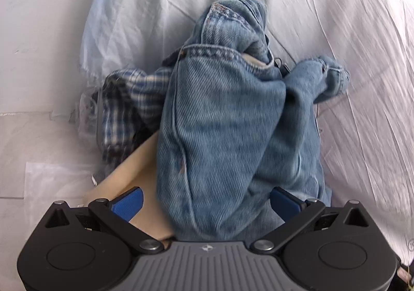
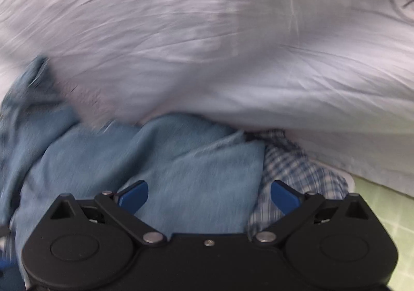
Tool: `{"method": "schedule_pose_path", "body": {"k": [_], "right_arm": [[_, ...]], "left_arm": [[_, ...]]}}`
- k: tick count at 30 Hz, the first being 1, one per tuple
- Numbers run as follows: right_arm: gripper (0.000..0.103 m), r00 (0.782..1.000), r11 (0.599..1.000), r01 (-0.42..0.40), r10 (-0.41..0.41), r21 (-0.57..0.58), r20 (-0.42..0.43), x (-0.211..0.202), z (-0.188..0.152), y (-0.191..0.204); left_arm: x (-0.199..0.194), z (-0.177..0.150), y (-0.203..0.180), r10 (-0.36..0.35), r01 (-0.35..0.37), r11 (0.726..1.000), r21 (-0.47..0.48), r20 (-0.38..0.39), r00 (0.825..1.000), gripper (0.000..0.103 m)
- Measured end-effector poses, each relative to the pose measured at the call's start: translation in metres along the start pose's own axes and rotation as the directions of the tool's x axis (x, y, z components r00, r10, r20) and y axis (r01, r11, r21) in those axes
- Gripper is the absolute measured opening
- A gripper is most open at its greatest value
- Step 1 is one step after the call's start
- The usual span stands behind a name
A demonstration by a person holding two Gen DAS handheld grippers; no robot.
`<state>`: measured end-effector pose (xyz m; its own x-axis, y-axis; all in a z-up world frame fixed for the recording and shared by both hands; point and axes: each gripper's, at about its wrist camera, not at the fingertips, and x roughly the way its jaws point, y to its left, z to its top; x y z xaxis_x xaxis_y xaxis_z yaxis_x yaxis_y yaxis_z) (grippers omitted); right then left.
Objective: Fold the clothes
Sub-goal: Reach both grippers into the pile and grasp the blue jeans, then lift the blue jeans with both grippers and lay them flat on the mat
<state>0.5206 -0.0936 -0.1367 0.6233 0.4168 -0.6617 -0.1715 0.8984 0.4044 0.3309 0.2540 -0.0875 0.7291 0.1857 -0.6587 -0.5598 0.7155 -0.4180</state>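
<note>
On white wrinkled sheet [image 1: 349, 19]: 1 pr blue denim jeans [image 1: 227, 120], bunched in a heap, centre of left wrist view; waistband/pocket seam w/ orange stitching at far end, a cuff or leg end sticking out to the right. Near end of heap runs down betw. the blue pads of left gripper [image 1: 207, 201].

Left gripper: fingers apart, wide; denim lies in the gap, pads not pressed on it as far as visible.

Item 2: blue/white plaid shirt [image 1: 129, 107], crumpled, just left of jeans, touching them. Partly over tan cardboard box [image 1: 134, 166], whose flap or edge shows near-left, under jeans and shirt. Clear plastic bag [image 1: 88, 109] at shirt's left edge, detail too faint to tell.

Right wrist view (motion-blurred): jeans [image 2: 155, 161] fill centre and left, right up against right gripper [image 2: 209, 196]. Plaid shirt [image 2: 297, 174] to the right, touching jeans; right pad sits over it. Sheet [image 2: 207, 45] beyond, far side. Green tiled floor [image 2: 383, 213] at near-right corner.

Right gripper: fingers apart, wide; cloth close beneath, nothing pinched.
</note>
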Motion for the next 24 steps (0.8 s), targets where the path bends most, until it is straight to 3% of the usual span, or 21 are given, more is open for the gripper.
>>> {"method": "schedule_pose_path", "body": {"k": [3, 7, 10, 11, 12, 13, 14, 18, 24], "right_arm": [[0.102, 0.999, 0.994, 0.012, -0.008, 0.111, -0.036, 0.024, 0.011, -0.007], [0.101, 0.996, 0.980, -0.034, 0.049, 0.196, -0.071, 0.049, 0.016, -0.009], [0.087, 0.993, 0.985, -0.025, 0.044, 0.173, -0.108, 0.059, 0.011, -0.006], [0.075, 0.993, 0.984, -0.037, 0.056, 0.173, -0.105, 0.058, 0.010, -0.005], [0.065, 0.992, 0.983, -0.057, 0.075, 0.173, -0.099, 0.055, 0.009, -0.005], [0.047, 0.992, 0.985, -0.072, 0.088, 0.156, -0.094, 0.051, 0.008, -0.004], [0.035, 0.992, 0.990, -0.081, 0.091, 0.118, -0.085, 0.045, 0.008, -0.001], [0.026, 0.995, 0.995, -0.097, 0.097, -0.028, -0.014, 0.013, 0.002, 0.013], [0.023, 0.990, 0.989, -0.054, 0.072, -0.136, 0.125, -0.066, -0.012, 0.036]], "left_arm": [[0.011, 0.003, -0.004, -0.016, 0.016, 1.000, -0.004, 0.012, 1.000, 0.103], [0.019, 0.005, -0.011, -0.021, 0.021, 1.000, -0.003, 0.025, 0.999, 0.101], [0.018, 0.001, -0.017, -0.010, 0.009, 1.000, 0.022, 0.035, 0.999, 0.095], [0.017, 0.000, -0.018, -0.007, 0.005, 1.000, 0.030, 0.039, 0.999, 0.091], [0.016, -0.002, -0.019, -0.004, 0.003, 0.999, 0.037, 0.044, 0.999, 0.081], [0.013, -0.003, -0.020, -0.005, 0.003, 0.999, 0.037, 0.055, 0.998, 0.073], [0.009, -0.004, -0.019, -0.006, 0.004, 1.000, 0.030, 0.068, 0.998, 0.056], [-0.007, -0.007, -0.020, -0.009, 0.005, 0.999, 0.039, 0.108, 0.994, 0.028], [-0.041, 0.002, -0.012, -0.075, 0.058, 0.992, 0.114, 0.150, 0.986, 0.015]]}}
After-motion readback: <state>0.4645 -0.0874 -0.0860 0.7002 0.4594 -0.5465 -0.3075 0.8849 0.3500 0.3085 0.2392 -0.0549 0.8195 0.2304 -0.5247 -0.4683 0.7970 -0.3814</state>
